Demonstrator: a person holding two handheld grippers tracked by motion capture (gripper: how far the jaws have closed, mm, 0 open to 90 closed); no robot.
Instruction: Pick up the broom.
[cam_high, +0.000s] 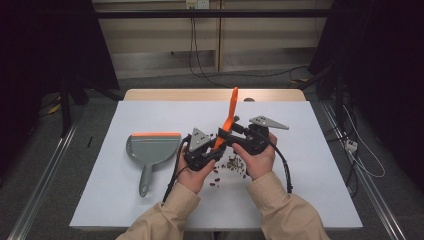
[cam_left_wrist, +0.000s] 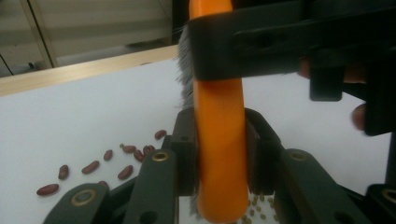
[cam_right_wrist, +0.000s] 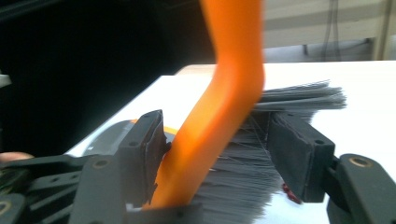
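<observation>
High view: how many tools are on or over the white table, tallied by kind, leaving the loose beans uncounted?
Orange-handled brush with grey bristles: 1
Grey plastic dustpan with orange edge: 1
Hand-held black two-jaw gripper: 2, left and right
Total: 4

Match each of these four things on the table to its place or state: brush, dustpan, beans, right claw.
Column one:
1. brush
2. dustpan
3. beans
4. right claw

Column two:
A. lying flat, left of both hands
B. scattered loose near the hands
C. clamped in the left claw, handle pointing up
D. open around the bristles and handle

Pairs: 1-C, 2-A, 3-B, 4-D
</observation>
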